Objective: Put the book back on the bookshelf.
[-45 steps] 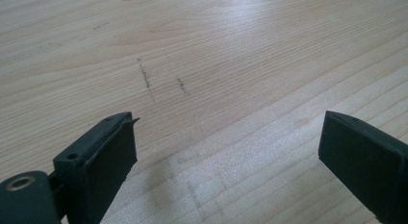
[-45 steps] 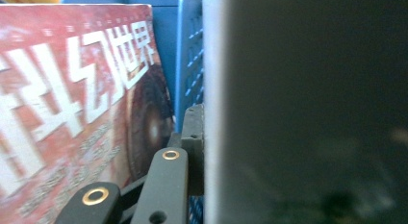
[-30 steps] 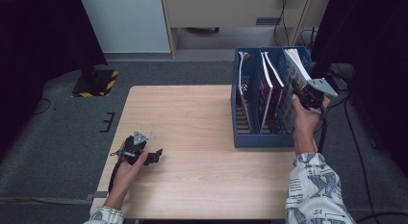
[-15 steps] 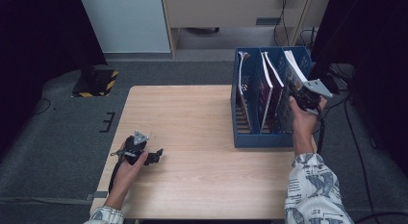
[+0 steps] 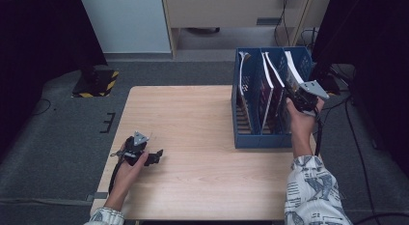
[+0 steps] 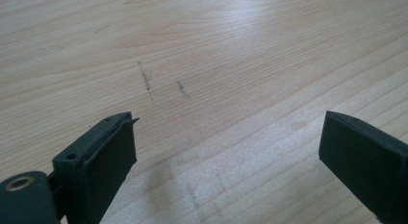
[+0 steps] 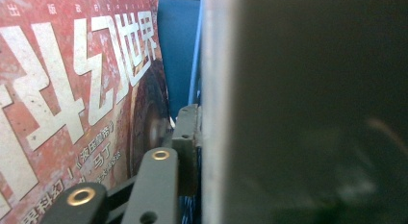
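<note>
Right gripper (image 5: 295, 92) up at the near-right compartment of the blue file rack (image 5: 260, 138), raised in the right hand (image 5: 301, 121) at the rack's right side. Jaws just opened a little wider, with a thick book (image 7: 308, 108) between them: in the right gripper view, one dark jaw lying against the book's pale page edge, the other jaw hidden behind the book, so cannot tell whether the pads press on it. Just to the left of that jaw, a red-covered magazine (image 7: 72, 89) with large pale lettering, leaning close; beyond both, the rack's blue wall. From the high view, white-edged books standing tilted in the rack's three slots, the rightmost one at the gripper's tip.

Left gripper (image 5: 155, 156) well apart from the rack, low over the near-left part of the wooden table (image 5: 193, 119), held in the left hand (image 5: 129, 160) with the tips pointing toward the rack. Jaws standing wide apart, nothing between them but bare wood with a few faint dark scuffs ahead of the tips.
</note>
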Demonstrator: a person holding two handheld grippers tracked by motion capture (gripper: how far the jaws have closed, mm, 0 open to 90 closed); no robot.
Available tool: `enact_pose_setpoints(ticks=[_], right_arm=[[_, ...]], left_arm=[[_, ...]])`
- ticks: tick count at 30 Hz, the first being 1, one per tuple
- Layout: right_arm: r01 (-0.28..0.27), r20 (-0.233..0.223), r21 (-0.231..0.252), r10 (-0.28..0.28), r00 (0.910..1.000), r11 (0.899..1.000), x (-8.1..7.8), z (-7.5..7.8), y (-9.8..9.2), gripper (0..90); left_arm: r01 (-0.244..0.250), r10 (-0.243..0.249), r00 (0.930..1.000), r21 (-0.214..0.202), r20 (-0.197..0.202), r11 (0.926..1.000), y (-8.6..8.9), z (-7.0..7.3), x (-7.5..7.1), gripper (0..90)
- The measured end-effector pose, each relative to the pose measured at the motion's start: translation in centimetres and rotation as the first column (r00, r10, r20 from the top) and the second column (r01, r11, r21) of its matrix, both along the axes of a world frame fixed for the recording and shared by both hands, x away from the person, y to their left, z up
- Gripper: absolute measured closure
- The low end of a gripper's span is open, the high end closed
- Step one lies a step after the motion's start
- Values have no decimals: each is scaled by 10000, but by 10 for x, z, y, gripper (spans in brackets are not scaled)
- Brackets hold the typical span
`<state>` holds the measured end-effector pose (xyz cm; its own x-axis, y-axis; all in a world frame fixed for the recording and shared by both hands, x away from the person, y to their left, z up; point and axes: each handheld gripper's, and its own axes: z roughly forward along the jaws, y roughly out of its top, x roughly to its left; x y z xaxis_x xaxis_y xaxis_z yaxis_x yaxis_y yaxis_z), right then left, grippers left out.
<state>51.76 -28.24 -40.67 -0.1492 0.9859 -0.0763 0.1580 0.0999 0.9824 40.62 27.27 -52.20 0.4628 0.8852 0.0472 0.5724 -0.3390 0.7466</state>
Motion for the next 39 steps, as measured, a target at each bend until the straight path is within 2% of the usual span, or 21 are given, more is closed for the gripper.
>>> enact_pose_setpoints(ticks=[3, 9, 14, 19, 39], right_arm=[[-31, -71, 30, 31, 10000, 10000, 0, 0, -1, 629], [65, -129, 294, -61, 9999, 9995, -2, 0, -4, 475], [99, -337, 254, -90, 9994, 9996, -4, 1, -5, 389], [37, -235, 431, -27, 9997, 9991, -8, 2, -8, 343], [-253, -964, 772, 327, 9948, 9967, -17, -3, -13, 212]], left_arm=[[-1, 1, 10000, -19, 4, 10000, 0, 0, 0, 55], [-8, 8, 10000, -73, 10, 10000, 0, 0, 0, 54], [-1, 1, 10000, -61, -18, 10000, 0, 0, 0, 53], [8, -8, 10000, -81, 2, 10000, -1, 0, 0, 53], [3, -3, 10000, -73, -47, 10000, -1, 0, 0, 53]])
